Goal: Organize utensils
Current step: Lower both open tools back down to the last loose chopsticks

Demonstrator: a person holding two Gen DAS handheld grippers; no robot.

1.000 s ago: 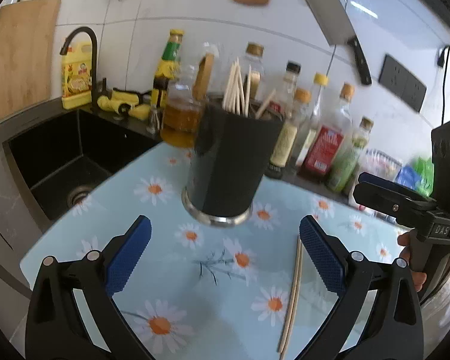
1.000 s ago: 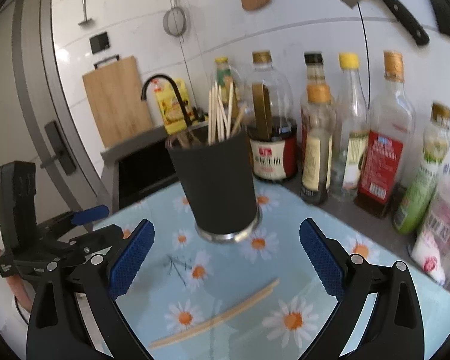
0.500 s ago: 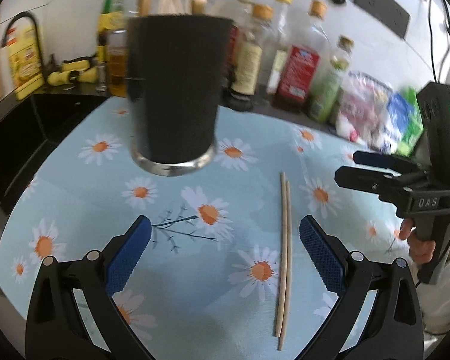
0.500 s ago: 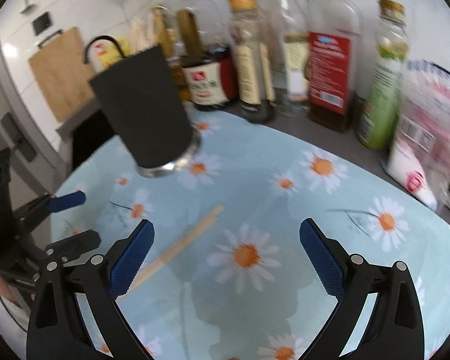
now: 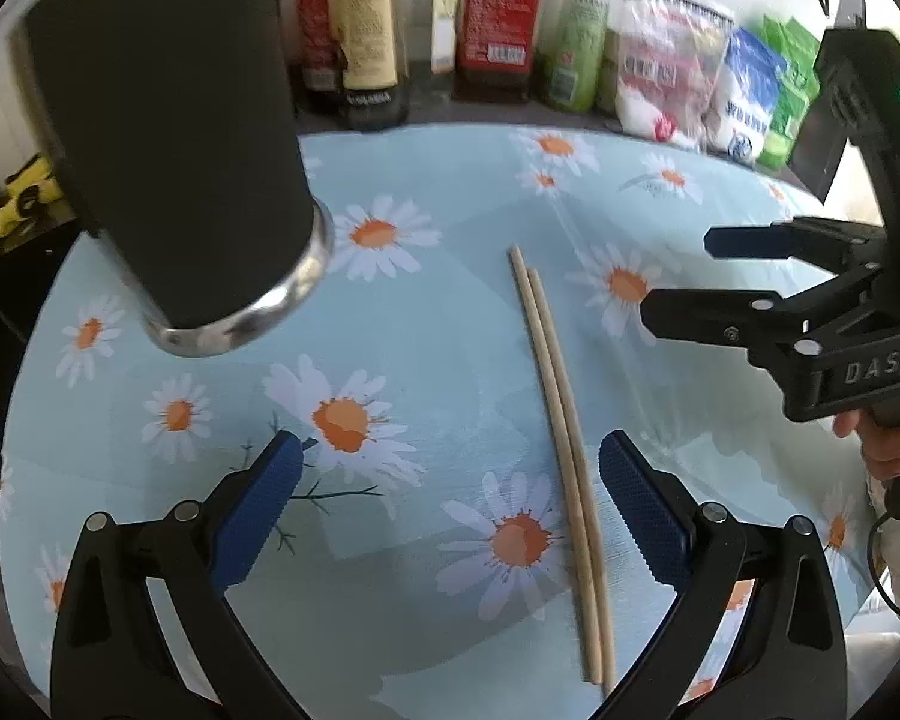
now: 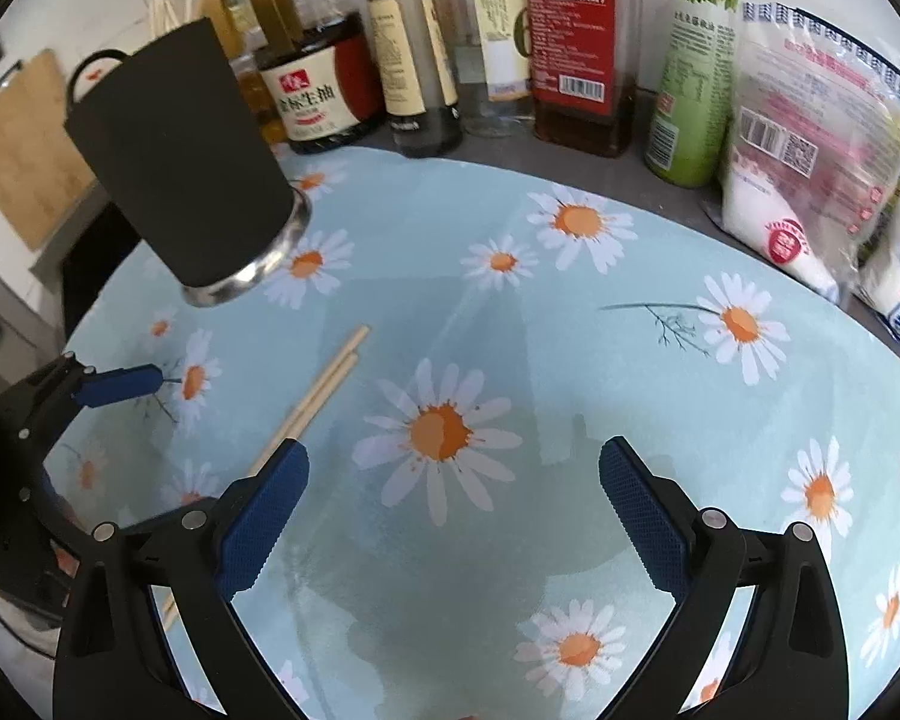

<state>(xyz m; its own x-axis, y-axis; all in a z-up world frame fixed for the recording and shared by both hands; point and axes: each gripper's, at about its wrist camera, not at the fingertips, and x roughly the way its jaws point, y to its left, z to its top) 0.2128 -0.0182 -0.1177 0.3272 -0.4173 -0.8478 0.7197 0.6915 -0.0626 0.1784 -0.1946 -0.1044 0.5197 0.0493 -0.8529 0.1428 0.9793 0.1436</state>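
A pair of wooden chopsticks (image 5: 561, 420) lies on the daisy-print mat (image 5: 450, 300); it also shows in the right wrist view (image 6: 324, 387). A black utensil holder (image 5: 174, 144) with a steel base stands at the left, also seen in the right wrist view (image 6: 192, 162), with chopstick tips showing above it. My left gripper (image 5: 450, 501) is open and empty, low over the mat, with the chopsticks near its right finger. My right gripper (image 6: 453, 510) is open and empty, to the right of the chopsticks; it shows in the left wrist view (image 5: 684, 279).
Sauce and oil bottles (image 6: 576, 48) line the back of the counter. Plastic food bags (image 6: 810, 138) lie at the back right. A wooden cutting board (image 6: 18, 156) and dark sink area (image 5: 6, 276) are at the left.
Both grippers have tilted down and moved closer to the mat. The chopsticks now lie nearer my left gripper's right finger. Both stay open.
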